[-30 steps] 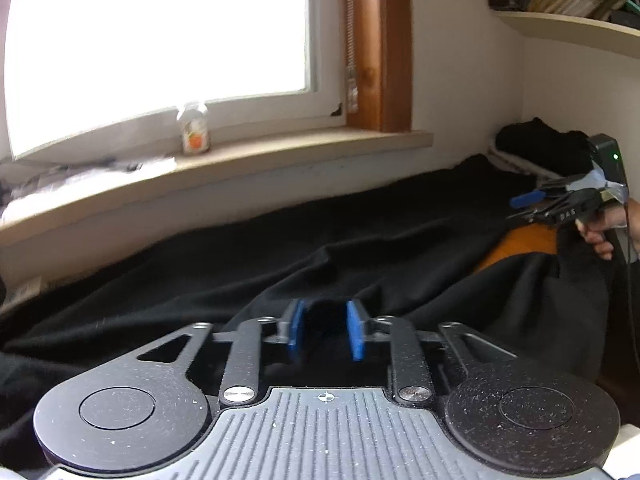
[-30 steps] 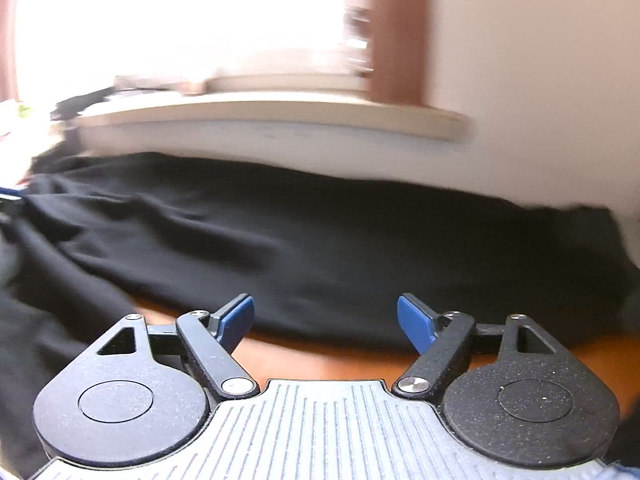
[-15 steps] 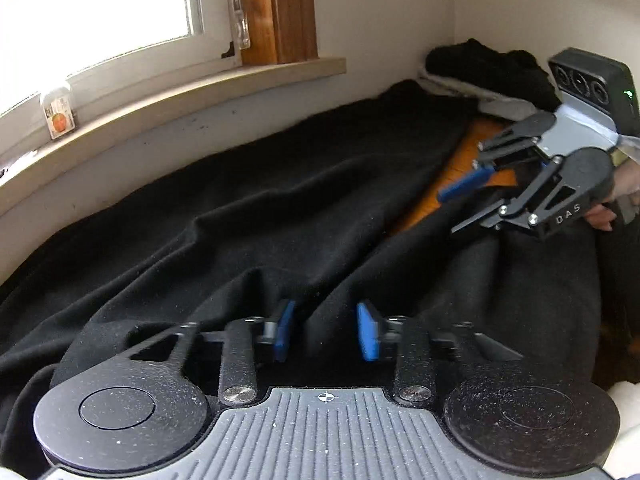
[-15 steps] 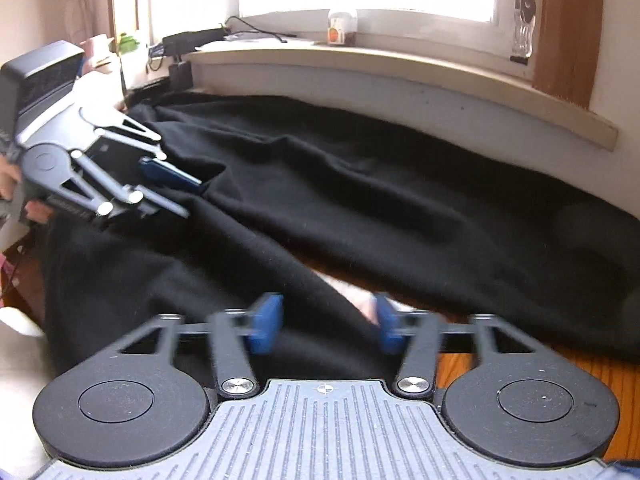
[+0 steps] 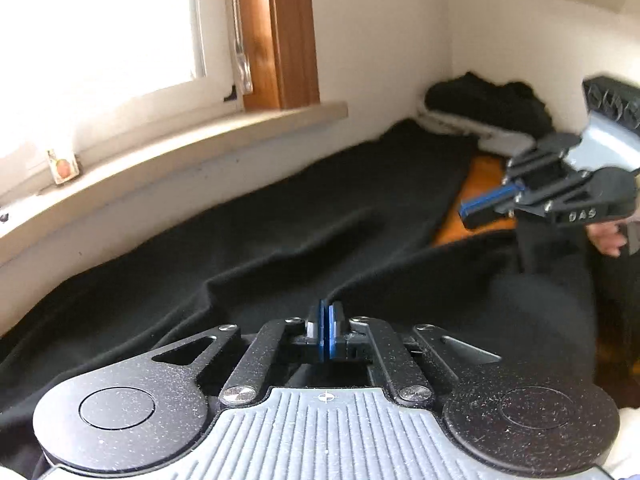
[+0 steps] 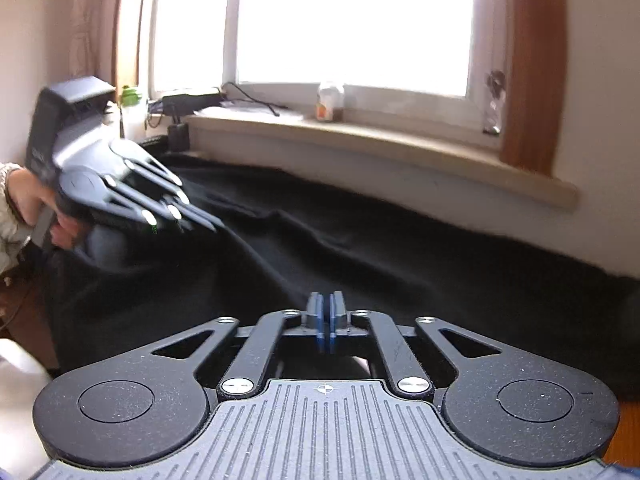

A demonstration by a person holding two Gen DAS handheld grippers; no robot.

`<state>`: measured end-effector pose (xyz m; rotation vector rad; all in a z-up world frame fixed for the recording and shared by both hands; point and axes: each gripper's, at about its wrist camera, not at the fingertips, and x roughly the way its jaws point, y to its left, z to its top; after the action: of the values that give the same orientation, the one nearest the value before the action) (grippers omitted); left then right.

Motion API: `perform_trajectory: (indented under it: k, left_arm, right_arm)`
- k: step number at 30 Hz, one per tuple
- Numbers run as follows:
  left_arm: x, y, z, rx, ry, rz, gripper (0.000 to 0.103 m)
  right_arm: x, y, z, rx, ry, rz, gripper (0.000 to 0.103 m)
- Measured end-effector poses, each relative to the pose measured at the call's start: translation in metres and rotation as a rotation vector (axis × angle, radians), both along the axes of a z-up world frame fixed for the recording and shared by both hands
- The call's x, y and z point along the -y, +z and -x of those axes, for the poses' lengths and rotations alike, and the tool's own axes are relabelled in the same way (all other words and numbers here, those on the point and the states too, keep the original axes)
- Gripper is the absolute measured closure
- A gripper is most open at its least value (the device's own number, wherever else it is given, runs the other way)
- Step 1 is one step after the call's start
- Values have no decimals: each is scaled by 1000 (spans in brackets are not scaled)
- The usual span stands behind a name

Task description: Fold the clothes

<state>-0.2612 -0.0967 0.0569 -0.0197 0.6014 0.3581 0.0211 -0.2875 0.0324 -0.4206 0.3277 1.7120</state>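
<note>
A large black garment [image 5: 280, 240] lies spread over a wooden table [image 5: 480, 176] under the window. My left gripper [image 5: 325, 322] is shut on a raised fold of it, blue pads pressed together. The right wrist view shows that gripper [image 6: 208, 222] blurred at the left, with cloth hanging below it. My right gripper [image 6: 325, 322] is closing, its pads almost together on a fold of the same garment [image 6: 400, 260]. In the left wrist view the right gripper [image 5: 466, 212] hovers at the far right over the bare wood, cloth draped beneath it.
The window sill [image 5: 200, 140] runs along the table's far side and carries a small jar [image 6: 330, 102] and cables [image 6: 192, 100]. A pile of dark clothes [image 5: 488, 104] sits in the far right corner. A hand [image 5: 604, 236] holds the right gripper.
Both grippers went from open to closed on folds of the black garment. The right one swung left from the cloth's far edge. The left one moved forward over the cloth.
</note>
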Motion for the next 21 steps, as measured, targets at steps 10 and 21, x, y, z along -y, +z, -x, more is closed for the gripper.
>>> perform_trajectory:
  k: [10,21]
  left_arm:
    - [-4,-11,-9,-26,-1,42,75]
    - [-8,-24,-41,-66,-40,64,74]
  right_arm:
    - [87,-1,-168,41,-629,19,57]
    - [62,-32,-242,-33,-714,146,45]
